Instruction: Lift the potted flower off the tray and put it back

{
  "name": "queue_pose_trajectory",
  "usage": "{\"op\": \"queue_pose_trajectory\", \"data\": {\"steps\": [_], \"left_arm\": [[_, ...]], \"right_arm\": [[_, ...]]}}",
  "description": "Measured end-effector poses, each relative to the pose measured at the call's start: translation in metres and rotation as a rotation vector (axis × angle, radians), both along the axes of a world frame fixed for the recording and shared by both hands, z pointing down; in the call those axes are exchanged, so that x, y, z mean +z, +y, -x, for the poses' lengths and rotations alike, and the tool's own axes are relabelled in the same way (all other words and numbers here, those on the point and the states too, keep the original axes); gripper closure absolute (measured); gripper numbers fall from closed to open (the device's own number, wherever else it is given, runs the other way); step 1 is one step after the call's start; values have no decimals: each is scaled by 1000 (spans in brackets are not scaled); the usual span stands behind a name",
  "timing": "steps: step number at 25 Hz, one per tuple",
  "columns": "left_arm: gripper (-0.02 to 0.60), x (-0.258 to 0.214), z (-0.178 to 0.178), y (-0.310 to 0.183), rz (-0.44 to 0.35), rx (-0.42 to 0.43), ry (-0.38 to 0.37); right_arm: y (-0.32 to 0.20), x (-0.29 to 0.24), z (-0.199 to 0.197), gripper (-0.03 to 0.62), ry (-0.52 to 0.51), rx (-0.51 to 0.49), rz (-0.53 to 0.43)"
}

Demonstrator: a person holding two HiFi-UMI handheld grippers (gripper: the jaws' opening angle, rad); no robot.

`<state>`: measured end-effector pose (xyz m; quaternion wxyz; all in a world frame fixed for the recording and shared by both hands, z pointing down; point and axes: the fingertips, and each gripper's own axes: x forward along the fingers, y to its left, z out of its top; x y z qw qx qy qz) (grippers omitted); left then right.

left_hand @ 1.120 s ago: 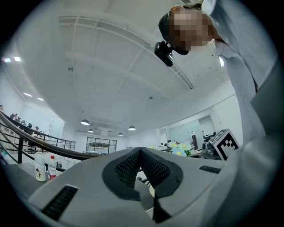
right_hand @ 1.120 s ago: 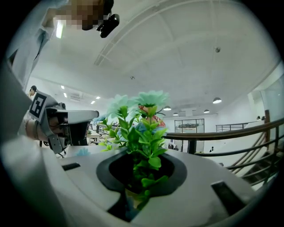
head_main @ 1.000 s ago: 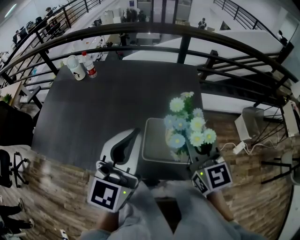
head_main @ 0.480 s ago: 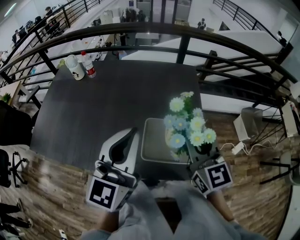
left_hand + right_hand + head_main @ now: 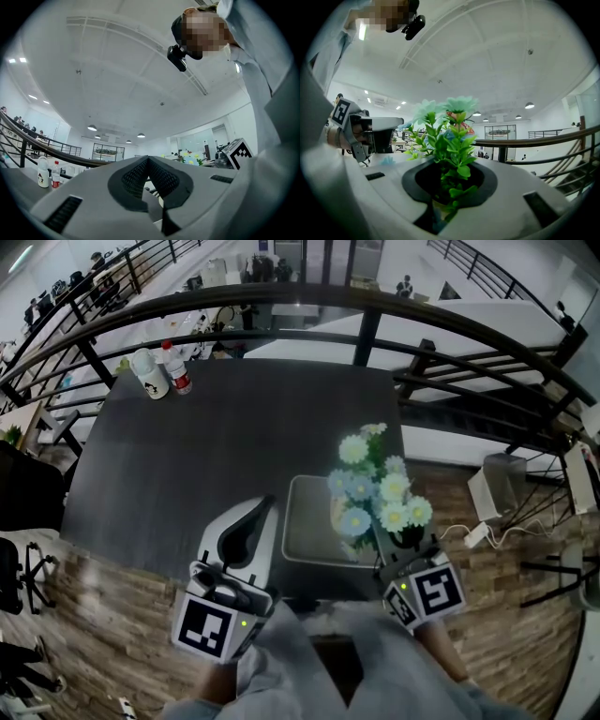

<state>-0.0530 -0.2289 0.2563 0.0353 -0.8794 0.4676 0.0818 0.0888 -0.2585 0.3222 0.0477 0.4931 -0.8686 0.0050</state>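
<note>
At tray [image 5: 309,532] edge, right gripper [image 5: 449,183] jaws clamp potted flower [image 5: 375,493], seemingly lifted; next: lower onto tray; left gripper [image 5: 148,160] clenched empty

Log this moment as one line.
left gripper: shut, empty, left of tray | right gripper: shut on potted flower | potted flower: at tray's right edge, lifted or resting unclear

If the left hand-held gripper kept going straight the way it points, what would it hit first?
Probably nothing near: the left hand-held gripper points across bare table, passing left of the tray; the railing stands beyond, depth unclear.
</note>
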Motion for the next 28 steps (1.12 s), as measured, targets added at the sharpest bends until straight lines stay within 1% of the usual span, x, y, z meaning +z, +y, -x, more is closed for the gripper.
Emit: {"op": "queue_pose_trajectory", "data": {"steps": [4,7,12,16,28], "left_arm": [[583,3,-2,1,-1,3,-22],[583,2,0,1,3,-1,-25],[583,5,5,0,12,-7,-28],[583,8,7,-2,27,-14,-31],[583,18,7,-3,66,-29,-42]], "right_arm": [[0,8,-1,514,7,1,19],[-1,13,0,514,4,1,32],[-5,24,3,515,-36,2,30],[-7,40,3,515,-24,2,87],[-19,75,11,516,2,-26,115]]}}
